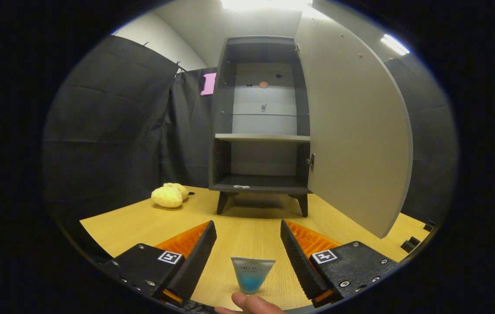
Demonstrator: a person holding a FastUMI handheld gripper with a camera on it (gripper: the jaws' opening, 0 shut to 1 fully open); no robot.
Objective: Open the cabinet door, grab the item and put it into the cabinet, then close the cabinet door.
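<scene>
Between the spread fingers (248, 244), at the near edge of the worktop (247, 226), a small tube (252, 273) with a blue lower part stands upright, touching neither finger; a fingertip (247, 302) of a person's hand sits just beneath it. Beyond the fingers, at the far edge of the worktop, the cabinet (259, 117) stands on short legs, its door (352, 131) swung wide open to the right, one shelf (262, 137) inside. Left of the cabinet lies a yellow plush toy (169, 195).
</scene>
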